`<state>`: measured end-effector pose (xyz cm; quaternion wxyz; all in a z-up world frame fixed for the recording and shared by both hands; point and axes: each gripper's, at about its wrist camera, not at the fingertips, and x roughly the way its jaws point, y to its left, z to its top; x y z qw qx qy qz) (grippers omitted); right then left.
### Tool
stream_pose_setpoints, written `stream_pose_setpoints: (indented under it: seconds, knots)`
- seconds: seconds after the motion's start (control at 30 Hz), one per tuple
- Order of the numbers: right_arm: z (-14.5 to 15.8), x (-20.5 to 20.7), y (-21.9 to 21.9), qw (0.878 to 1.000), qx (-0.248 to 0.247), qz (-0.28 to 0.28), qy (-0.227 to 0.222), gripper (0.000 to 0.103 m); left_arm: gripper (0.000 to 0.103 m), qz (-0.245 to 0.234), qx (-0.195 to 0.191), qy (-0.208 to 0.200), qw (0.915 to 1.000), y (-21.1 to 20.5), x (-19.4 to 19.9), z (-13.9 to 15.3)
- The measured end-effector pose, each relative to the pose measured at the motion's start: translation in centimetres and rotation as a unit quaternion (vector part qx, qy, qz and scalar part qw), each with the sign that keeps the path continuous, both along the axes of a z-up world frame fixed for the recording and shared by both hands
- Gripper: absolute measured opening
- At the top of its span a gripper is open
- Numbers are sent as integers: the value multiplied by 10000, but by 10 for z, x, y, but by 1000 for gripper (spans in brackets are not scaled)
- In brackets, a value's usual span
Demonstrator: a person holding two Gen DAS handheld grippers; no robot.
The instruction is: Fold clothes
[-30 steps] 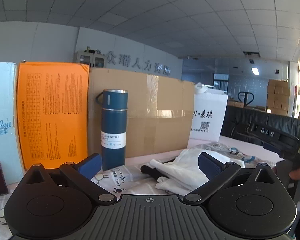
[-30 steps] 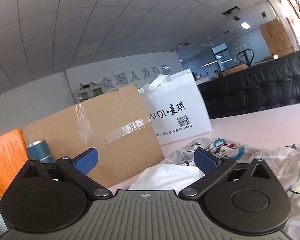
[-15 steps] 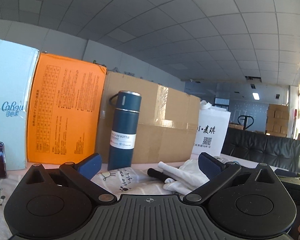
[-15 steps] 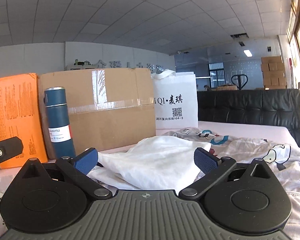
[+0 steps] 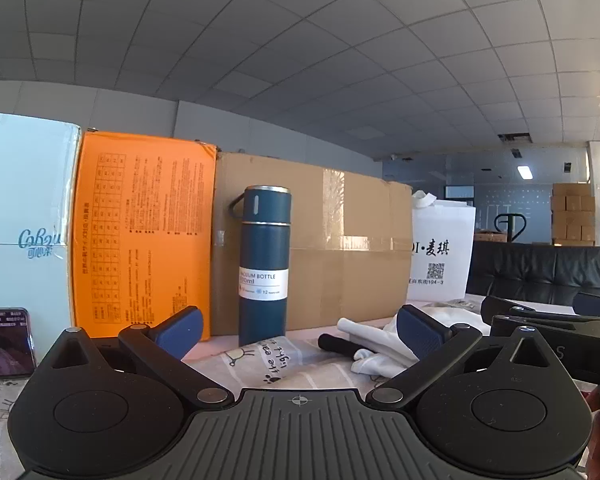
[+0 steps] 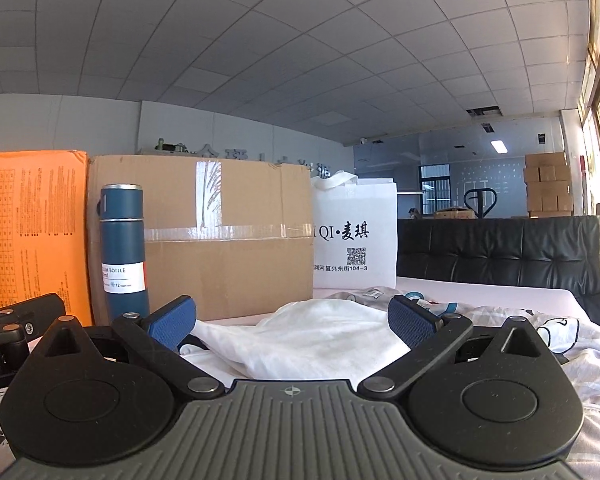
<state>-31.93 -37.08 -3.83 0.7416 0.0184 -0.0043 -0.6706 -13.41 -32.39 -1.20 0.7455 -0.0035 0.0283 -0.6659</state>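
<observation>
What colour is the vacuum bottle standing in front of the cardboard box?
Dark blue vacuum bottle, with a white label band and silver rim; the left wrist view shows it best.

Dim indoor light, bright window glare at right edge, strong fisheye bend w/ dark corners, mostly sharp

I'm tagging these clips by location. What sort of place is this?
Probably an office that doubles as a storeroom: a grid-tile ceiling, stacked cartons beside a pallet jack, and a black sofa behind the table.

The phone [image 5: 5, 342] is cut off at the left edge, its screen too blurred to read.
</observation>
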Motion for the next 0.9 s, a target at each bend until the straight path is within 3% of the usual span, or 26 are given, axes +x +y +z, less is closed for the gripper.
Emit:
stream_pose_setpoints:
  seconds: [0.9]
  knots:
    - [-1,-2,-2,9998,7,142,-140,103,103,103,-61,-102,9999,1,-1,1]
